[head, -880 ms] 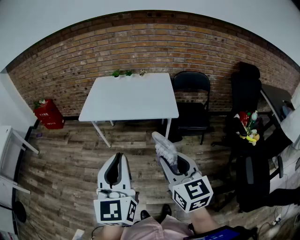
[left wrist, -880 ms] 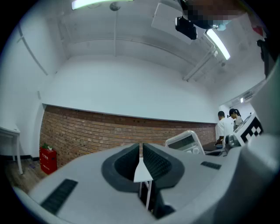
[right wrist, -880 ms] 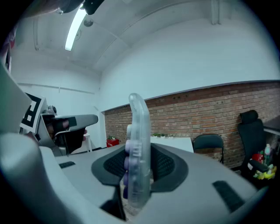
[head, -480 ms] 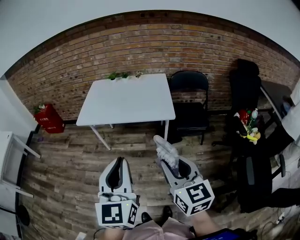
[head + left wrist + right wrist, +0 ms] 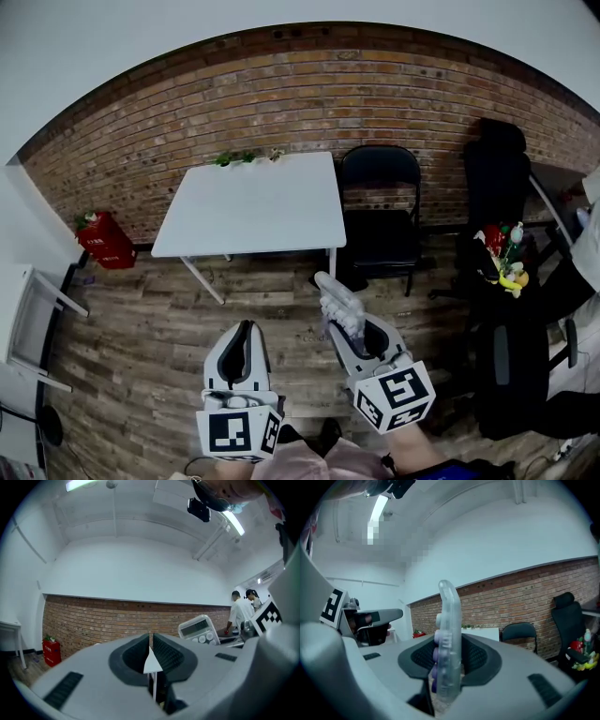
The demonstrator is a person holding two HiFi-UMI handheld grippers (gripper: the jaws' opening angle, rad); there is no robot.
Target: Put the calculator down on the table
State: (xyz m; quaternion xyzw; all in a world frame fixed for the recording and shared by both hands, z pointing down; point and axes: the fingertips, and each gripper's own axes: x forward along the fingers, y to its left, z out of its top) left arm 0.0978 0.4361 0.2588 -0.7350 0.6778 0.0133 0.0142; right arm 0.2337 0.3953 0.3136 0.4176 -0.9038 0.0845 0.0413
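My right gripper (image 5: 345,321) is shut on a pale, translucent calculator (image 5: 337,302), which stands on edge between the pads and sticks out beyond them. In the right gripper view the calculator (image 5: 447,644) rises upright between the jaws, its purple keys facing left. My left gripper (image 5: 243,340) is shut with nothing in it; its pads meet in the left gripper view (image 5: 151,654), where the calculator (image 5: 199,630) shows at right. The white table (image 5: 246,206) stands ahead against the brick wall, some way beyond both grippers, which hang over the wooden floor.
A black folding chair (image 5: 380,202) stands right of the table. Small plants (image 5: 246,157) sit at the table's far edge. A red box (image 5: 103,241) lies on the floor at left, a white table (image 5: 28,323) at the far left. Dark chairs and a cluttered stand (image 5: 502,267) fill the right side.
The view has shifted: the table and chair sit slightly lower and nearer in frame, and both grippers have drifted a little right. The calculator stays gripped in the right gripper.
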